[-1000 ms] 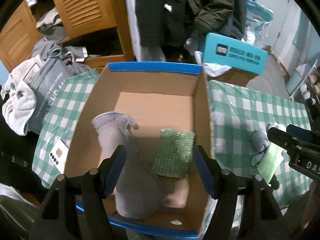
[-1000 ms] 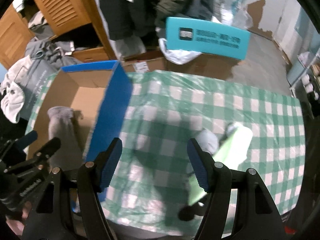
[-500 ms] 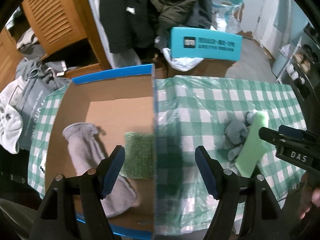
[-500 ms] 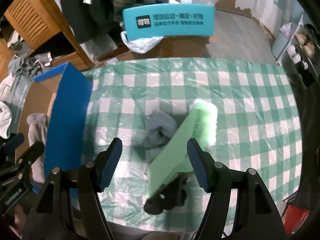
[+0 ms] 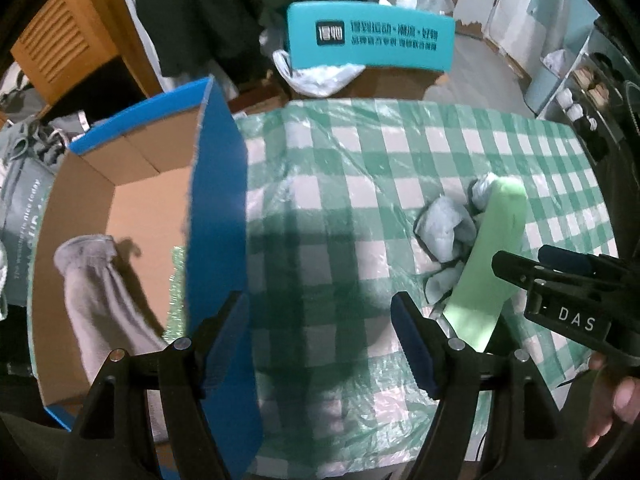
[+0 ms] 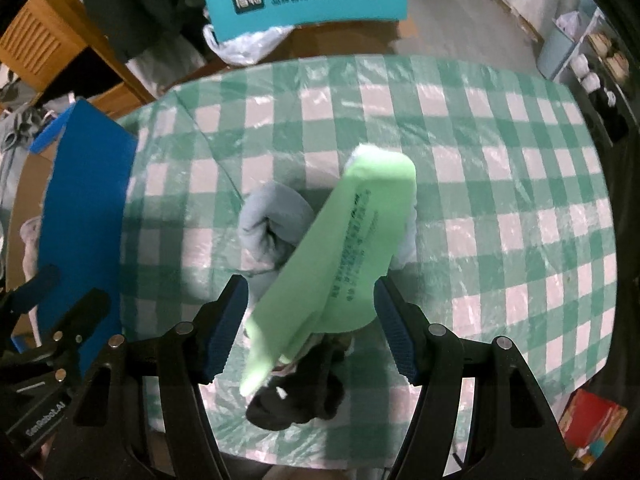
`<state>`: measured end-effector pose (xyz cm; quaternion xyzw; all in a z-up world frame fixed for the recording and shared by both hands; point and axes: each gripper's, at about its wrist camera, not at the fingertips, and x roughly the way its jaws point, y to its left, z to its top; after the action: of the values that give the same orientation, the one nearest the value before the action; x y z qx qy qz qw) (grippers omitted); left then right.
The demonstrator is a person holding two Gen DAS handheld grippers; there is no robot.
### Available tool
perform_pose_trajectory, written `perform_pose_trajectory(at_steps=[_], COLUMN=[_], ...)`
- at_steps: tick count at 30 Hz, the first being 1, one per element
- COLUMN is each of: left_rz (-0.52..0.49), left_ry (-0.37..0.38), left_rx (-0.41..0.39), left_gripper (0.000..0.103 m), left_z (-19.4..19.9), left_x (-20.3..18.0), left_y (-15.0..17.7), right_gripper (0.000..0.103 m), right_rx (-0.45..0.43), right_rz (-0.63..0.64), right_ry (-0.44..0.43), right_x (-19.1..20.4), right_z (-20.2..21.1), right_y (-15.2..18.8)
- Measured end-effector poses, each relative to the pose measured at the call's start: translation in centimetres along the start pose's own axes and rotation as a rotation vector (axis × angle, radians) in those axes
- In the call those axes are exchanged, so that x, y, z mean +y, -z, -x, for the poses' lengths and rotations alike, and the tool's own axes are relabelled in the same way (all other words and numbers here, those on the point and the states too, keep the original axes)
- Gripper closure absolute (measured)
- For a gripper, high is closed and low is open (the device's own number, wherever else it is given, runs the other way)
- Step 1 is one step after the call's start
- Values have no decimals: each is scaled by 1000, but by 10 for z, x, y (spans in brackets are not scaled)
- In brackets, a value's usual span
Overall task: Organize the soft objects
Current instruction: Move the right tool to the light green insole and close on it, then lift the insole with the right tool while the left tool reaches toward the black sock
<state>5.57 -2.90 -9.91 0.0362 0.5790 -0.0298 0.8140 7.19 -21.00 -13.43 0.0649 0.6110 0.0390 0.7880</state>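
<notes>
Left gripper (image 5: 320, 334), pointing steeply downward, its two black arms with blue-padded fingers (image 5: 412, 344) spread wide and nothing between them. Right gripper (image 6: 310, 326), likewise pitched steeply downward, fingers (image 6: 226, 326) parted, neither pad pressing on anything. A bare hand (image 5: 616, 396) grips the right gripper's body at the lower right of the left wrist view.

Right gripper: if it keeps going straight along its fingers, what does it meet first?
Most likely the light green flat pack lying between the open right gripper fingers, over the grey cloth bundle; depth is uncertain.
</notes>
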Motion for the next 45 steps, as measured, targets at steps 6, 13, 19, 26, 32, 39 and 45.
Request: perform_pose_trajectory(at_steps=[6,13,19,26,32,39,45], left_rz=[-15,-25,-37,-45,-68,-97,-132], left_ry=[-2,-16,-25,-21,-16,2,27], left_rx=[40,59,62,65,55,65,80], left_gripper=[28,28,28,28,28,28,28], left_z=[-15,-22,-22,-20,-14,-12,-13], left_x=[-5,-6,-8,-13,-24,-40,-60], left_y=[-1,0,2,3,5,13,23], right_gripper=[39,60,86,94,95,95,95], right_rx=[44,66,33,-9,-66,-85,-35], right_rz=[-26,-9,-27,-57,-74,-69,-69], right_ry=[-10,2,-15,-45,-77,-47,1], right_x=[-7,-4,-9,-21,-35,-60,-80], right_z=[-18,-35,-27,-7,18,38,27], right_y=[0,4,5,8,15,29,44])
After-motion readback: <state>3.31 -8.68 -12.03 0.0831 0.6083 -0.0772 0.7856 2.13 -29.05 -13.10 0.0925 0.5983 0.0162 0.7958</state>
